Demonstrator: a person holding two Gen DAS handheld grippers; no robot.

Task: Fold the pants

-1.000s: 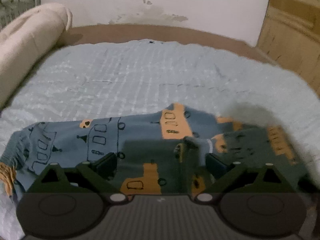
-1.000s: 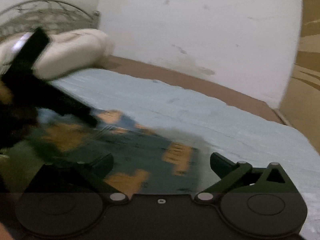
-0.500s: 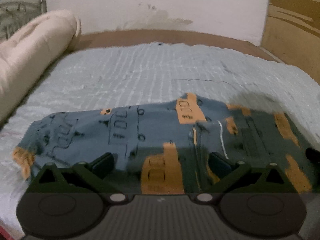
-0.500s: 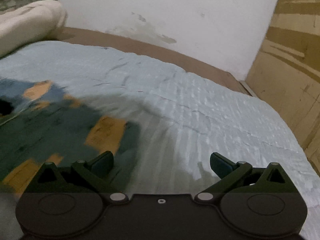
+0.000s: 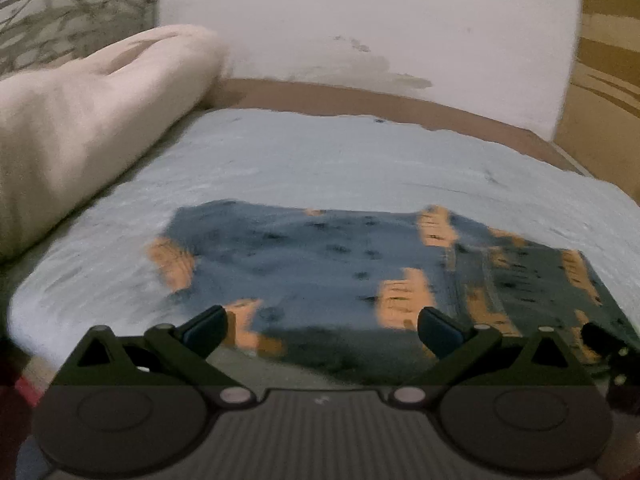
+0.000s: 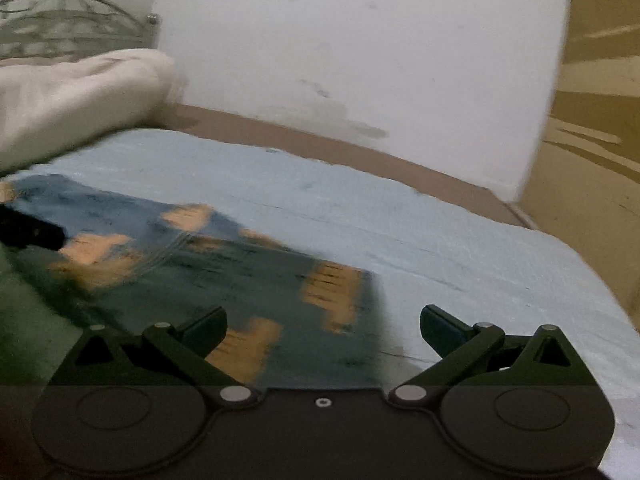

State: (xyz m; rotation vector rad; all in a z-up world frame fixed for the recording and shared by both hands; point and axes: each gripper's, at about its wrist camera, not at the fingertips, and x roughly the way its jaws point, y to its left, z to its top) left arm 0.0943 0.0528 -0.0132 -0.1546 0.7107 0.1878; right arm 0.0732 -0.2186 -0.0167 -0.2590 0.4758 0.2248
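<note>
No readable text, labels, brands or numbers anywhere; views blurred.

The pants (image 5: 340,268) are laid flat on the bed cover (image 5: 320,160), along its near edge; the cuffs are turned to the left, toward the rolled bedding (image 5: 88,120), which is set against the cover's left side; the headboard (image 5: 60,24) is seen behind that bedding; the wall (image 5: 360,20) stands behind the bed; the left gripper (image 5: 320,330) is held before the near edge of the pants; the right gripper (image 6: 322,330) is placed over their right end, with bare cover further right.
</note>
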